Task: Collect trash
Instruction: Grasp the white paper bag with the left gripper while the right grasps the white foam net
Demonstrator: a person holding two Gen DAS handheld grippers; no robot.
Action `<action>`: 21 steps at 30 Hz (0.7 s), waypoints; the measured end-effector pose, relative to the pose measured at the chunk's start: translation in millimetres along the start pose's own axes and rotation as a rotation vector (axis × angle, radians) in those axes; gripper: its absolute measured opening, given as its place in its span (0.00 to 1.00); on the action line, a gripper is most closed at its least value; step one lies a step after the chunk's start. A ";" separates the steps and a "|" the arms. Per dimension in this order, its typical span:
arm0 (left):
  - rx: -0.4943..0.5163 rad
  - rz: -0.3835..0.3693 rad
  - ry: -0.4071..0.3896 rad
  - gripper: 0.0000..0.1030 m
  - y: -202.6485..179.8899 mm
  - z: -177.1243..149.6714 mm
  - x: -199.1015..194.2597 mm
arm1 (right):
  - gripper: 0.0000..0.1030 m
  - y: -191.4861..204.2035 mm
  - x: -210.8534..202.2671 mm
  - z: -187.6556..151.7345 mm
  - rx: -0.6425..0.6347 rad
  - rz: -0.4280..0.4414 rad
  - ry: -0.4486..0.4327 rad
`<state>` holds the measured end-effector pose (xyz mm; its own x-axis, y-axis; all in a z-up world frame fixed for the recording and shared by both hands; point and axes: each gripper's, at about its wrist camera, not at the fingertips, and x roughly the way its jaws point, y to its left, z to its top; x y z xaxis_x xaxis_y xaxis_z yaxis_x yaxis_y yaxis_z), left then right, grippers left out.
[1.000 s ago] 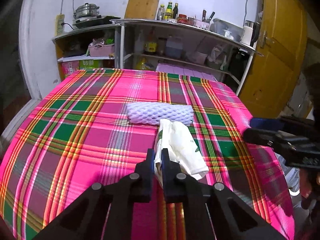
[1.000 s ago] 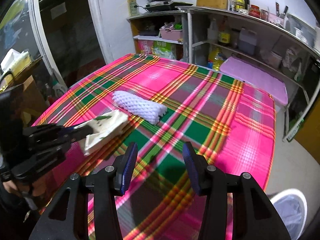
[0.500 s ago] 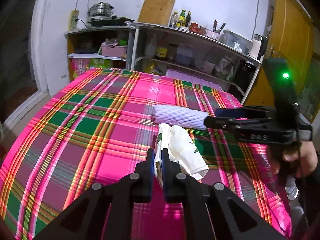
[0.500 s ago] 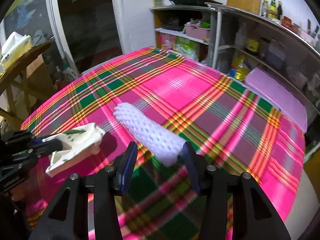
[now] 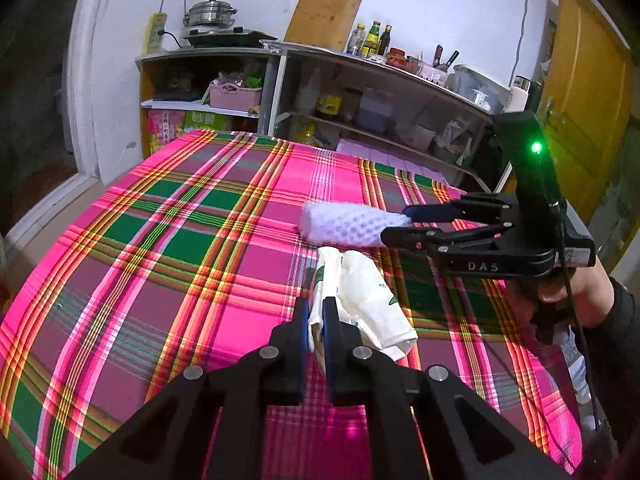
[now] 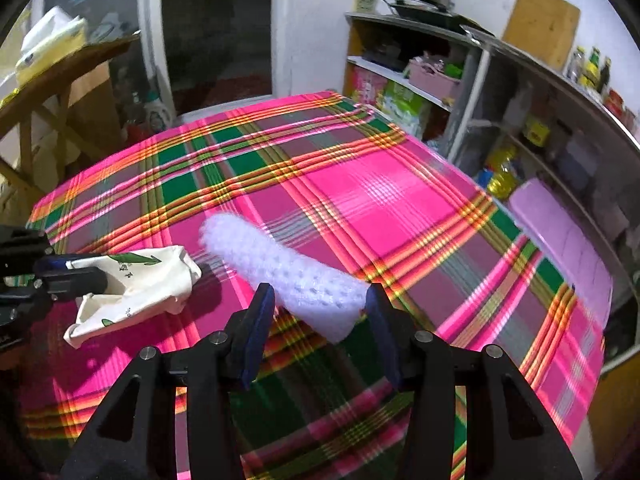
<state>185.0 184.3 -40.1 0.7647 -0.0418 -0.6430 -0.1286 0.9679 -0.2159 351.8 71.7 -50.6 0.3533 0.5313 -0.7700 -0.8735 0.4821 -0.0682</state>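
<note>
left gripper (image 5: 316, 316): jaws clenched on crumpled paper bag (image 5: 362, 300), held just above bench (image 5: 160, 260) | right gripper (image 6: 320, 312): jaws released, straddling end of white foam net sleeve (image 6: 280, 268) lying on bench | pink basket (image 5: 235, 96) on shelf: contents unclear

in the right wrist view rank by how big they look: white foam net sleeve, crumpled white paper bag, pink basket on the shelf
1. White foam net sleeve and crumpled white paper bag: look about alike, both near the camera, so no firm order.
2. Pink basket on the shelf: smallest, but farther away.
</note>
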 end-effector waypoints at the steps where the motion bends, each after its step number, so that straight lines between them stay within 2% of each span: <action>1: 0.000 -0.001 -0.001 0.06 0.3 0.0 0.2 | 0.47 2.6 1.9 0.8 -0.021 -0.002 0.003; 4: -0.002 0.000 -0.001 0.06 1.0 -0.1 0.4 | 0.47 10.6 10.6 1.8 -0.082 -0.010 0.024; 7: -0.004 0.003 -0.002 0.06 1.8 0.0 -1.0 | 0.46 11.8 17.9 1.6 -0.082 -0.016 0.043; 8: -0.005 0.005 -0.002 0.06 2.5 0.1 -1.5 | 0.40 11.4 17.9 1.4 -0.070 0.010 0.039; 9: -0.007 0.006 -0.003 0.06 3.0 0.1 -2.9 | 0.23 11.3 17.3 1.6 -0.063 0.024 0.033; 12: -0.013 0.009 -0.003 0.06 5.4 -0.3 -4.0 | 0.16 15.8 13.0 1.6 -0.064 0.027 0.022; 21: -0.019 0.021 -0.008 0.06 5.6 -2.7 -14.0 | 0.14 23.0 -22.7 -3.5 0.012 0.021 -0.051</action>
<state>171.9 189.6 -34.3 0.7667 -0.0191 -0.6417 -0.1566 0.9638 -0.2158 322.4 68.2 -36.9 0.3514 0.5762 -0.7380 -0.8769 0.4786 -0.0438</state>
